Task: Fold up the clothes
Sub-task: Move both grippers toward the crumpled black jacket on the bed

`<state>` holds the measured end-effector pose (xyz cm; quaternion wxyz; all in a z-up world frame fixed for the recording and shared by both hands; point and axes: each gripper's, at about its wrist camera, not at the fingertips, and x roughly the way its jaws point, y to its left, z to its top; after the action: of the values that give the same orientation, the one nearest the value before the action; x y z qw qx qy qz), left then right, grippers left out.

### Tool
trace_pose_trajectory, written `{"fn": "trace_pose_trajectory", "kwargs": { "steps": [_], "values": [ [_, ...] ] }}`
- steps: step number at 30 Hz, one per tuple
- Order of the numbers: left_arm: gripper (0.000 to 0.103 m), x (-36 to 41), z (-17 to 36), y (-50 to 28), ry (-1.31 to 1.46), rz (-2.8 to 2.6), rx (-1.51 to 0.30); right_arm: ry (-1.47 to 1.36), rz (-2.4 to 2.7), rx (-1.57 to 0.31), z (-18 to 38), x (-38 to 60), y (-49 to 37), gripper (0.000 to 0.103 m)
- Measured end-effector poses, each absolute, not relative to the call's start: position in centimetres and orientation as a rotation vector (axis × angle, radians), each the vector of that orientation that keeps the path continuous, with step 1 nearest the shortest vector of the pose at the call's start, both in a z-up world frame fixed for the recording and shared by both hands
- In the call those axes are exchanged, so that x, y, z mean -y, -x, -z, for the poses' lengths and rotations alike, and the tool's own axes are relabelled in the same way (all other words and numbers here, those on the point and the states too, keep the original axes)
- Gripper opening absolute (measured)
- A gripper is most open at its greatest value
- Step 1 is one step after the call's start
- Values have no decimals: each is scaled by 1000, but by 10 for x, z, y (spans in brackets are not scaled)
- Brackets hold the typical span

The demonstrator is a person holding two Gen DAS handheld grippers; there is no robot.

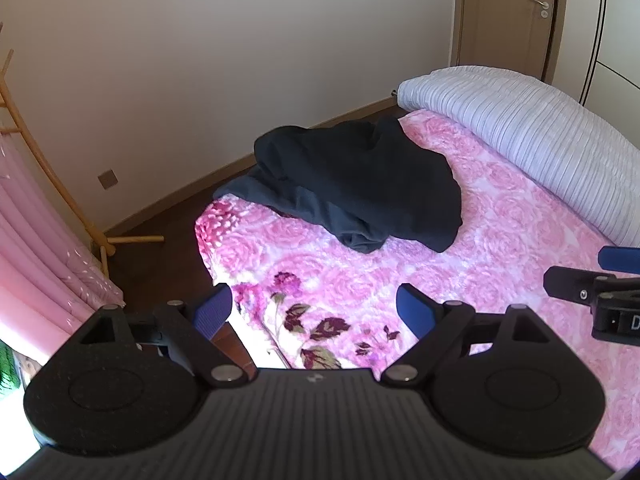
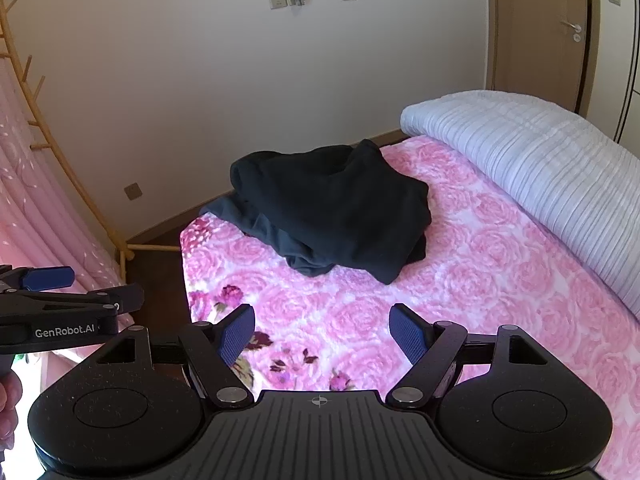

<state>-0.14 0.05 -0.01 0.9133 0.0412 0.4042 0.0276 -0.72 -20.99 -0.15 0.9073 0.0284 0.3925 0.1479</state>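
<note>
We judge the folding has not begun. The dark clothes (image 1: 356,184) lie in a crumpled heap near the far corner of the bed (image 1: 500,216), one edge spilling over its side, nothing laid flat. Our left gripper (image 1: 314,308) hangs over the near end of the pink spread, fingers wide and empty; our right gripper (image 2: 322,330) is likewise spread and holds nothing. Both are well apart from the heap. Reaching, spreading and every fold are left.

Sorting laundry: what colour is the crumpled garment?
Black or very dark navy garment, clearest in right wrist view.
</note>
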Motion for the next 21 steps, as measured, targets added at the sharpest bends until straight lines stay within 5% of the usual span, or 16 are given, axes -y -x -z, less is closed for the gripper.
{"fn": "trace_pose_trajectory", "kwargs": {
  "steps": [21],
  "values": [
    [86,-7,2,8,-27,-34,-865,-17,-302,-800,-2,200,15,77]
  ]
}}
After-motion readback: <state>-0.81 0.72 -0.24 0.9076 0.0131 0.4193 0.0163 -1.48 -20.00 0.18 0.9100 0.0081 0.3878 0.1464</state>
